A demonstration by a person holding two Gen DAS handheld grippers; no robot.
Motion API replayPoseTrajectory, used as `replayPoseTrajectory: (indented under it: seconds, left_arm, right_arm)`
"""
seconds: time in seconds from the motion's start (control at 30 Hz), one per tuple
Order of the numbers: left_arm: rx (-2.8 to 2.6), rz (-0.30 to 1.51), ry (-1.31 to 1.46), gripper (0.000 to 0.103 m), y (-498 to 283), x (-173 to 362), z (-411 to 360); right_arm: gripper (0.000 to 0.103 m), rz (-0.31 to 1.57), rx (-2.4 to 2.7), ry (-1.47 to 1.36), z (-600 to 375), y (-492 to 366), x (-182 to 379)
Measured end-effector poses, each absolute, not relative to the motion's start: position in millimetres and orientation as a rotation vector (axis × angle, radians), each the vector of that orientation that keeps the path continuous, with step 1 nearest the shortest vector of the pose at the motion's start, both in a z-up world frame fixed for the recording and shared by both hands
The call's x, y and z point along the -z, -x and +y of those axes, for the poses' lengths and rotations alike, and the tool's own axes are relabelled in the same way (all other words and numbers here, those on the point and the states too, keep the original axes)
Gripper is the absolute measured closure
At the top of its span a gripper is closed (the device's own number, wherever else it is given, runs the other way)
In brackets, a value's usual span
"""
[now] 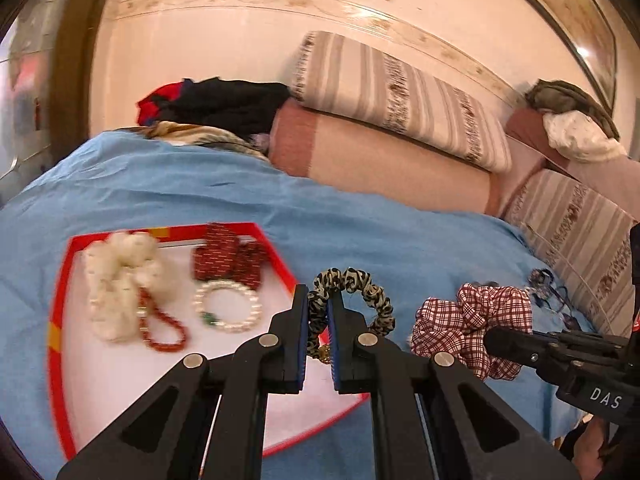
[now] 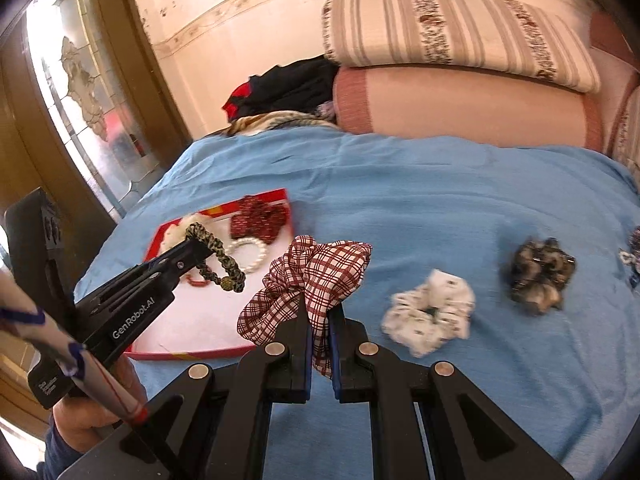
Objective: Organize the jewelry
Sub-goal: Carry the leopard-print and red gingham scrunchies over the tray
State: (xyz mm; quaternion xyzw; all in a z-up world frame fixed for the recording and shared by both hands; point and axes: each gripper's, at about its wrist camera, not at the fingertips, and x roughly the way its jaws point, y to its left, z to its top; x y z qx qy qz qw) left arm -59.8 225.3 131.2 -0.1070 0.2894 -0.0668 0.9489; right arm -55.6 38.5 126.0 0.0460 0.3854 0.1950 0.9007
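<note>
My left gripper [image 1: 318, 300] is shut on a leopard-print scrunchie [image 1: 360, 284] and holds it over the right edge of a red-rimmed white tray [image 1: 60, 292]. The tray holds a white fluffy scrunchie [image 1: 120, 276], a dark red scrunchie [image 1: 228, 256], a pearl bracelet [image 1: 228, 308] and a red bead bracelet [image 1: 160, 324]. My right gripper [image 2: 320, 312] is shut on a red-and-white plaid scrunchie [image 2: 312, 276], held above the blue bedsheet right of the tray [image 2: 192, 320]. The left gripper [image 2: 196, 248] with the leopard scrunchie [image 2: 220, 260] shows in the right wrist view.
On the blue sheet [image 2: 440, 184] lie a white printed scrunchie [image 2: 432, 312], a dark brown-grey scrunchie [image 2: 540, 276] and a small blue item [image 2: 632, 256] at the right edge. Striped cushions [image 2: 460, 36] and a clothes pile [image 2: 288, 88] line the back. A door [image 2: 80, 92] stands left.
</note>
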Motion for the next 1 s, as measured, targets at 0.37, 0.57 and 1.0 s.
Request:
replayPoseTrajectory:
  seconds: [0.37, 0.57, 1.0]
  left_arm:
    - [-0.088, 0.676, 0.273, 0.095, 68.6, -114.0, 301.0]
    - [-0.169, 0.748, 0.299, 0.095, 67.8, -93.2, 325.6]
    - [-0.245, 0.808, 0.286, 0.095, 56.6, -76.7, 329.6]
  right_arm:
    - [0.095, 0.844, -0.500, -0.091, 102.5, 35.4, -114.1]
    - [0.094, 0.861, -0.528, -0.070, 133.1, 22.6, -103.7]
    - [0.093, 0.933, -0.543, -0.032, 167.7, -1.8, -69.7]
